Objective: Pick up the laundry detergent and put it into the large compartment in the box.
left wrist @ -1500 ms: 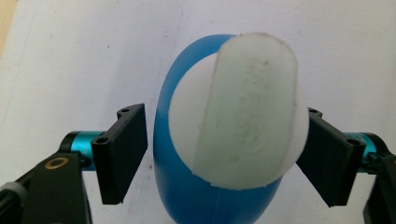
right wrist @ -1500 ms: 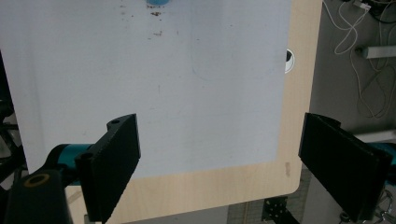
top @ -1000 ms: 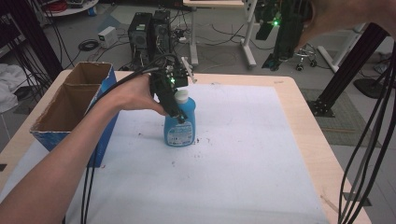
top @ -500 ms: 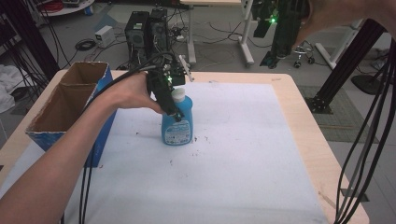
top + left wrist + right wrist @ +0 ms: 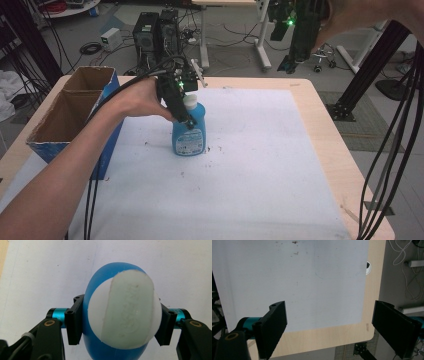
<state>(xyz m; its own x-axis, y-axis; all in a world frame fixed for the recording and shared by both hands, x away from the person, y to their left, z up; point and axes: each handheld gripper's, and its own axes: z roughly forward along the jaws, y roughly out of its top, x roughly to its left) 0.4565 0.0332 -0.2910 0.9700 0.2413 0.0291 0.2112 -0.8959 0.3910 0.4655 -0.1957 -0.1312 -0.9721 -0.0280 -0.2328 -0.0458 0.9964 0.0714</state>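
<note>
A blue bottle (image 5: 189,134) with a white cap (image 5: 190,102) stands upright on the white mat (image 5: 260,170), left of the middle. My left gripper (image 5: 187,121) comes down on it from above. In the left gripper view its black pads (image 5: 74,323) press both sides of the bottle (image 5: 100,282) just under the cap (image 5: 125,312); the jaws have just been closing on it. My right gripper (image 5: 292,52) hangs high over the table's far edge. In the right gripper view it (image 5: 329,327) stands open, nothing between its jaws, with the mat (image 5: 294,277) far below.
An open cardboard box (image 5: 65,115) with a blue outer wall stands at the left edge of the table. Bare wooden table rim (image 5: 330,150) borders the mat on the right. Black cables (image 5: 400,125) hang at the far right; computer towers (image 5: 155,35) sit on the floor behind.
The left gripper's jaws have drawn in against the bottle below its cap. The bottle and both hands have stayed in place.
</note>
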